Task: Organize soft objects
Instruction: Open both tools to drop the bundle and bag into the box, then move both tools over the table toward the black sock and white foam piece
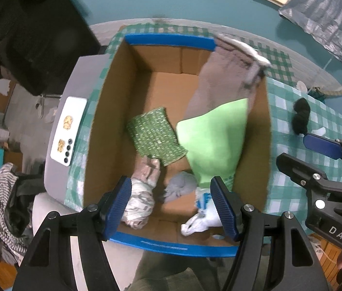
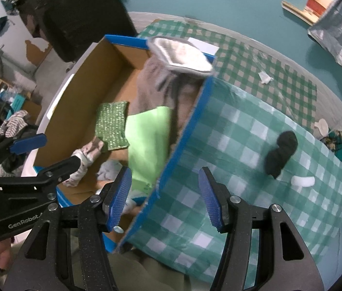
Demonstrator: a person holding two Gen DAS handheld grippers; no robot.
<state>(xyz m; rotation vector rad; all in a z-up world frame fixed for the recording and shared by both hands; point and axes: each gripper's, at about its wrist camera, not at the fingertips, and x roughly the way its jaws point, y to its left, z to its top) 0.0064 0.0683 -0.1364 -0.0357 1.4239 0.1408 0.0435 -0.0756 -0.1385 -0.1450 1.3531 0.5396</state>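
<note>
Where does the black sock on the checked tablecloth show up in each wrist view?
Left wrist: black sock at the right edge, outside the cardboard box, just above the right gripper's blue pad.
Right wrist: black sock right of centre, beyond the open right gripper.
Shared landmark: the light green cloth inside the box.

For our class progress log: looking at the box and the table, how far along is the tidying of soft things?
Mostly done: the cardboard box already holds a green cloth, a sparkly green pad, a grey garment and several rolled bundles. In hand: nothing; the left gripper and right gripper are open and empty. Left: the black sock and a small white piece on the tablecloth.
</note>
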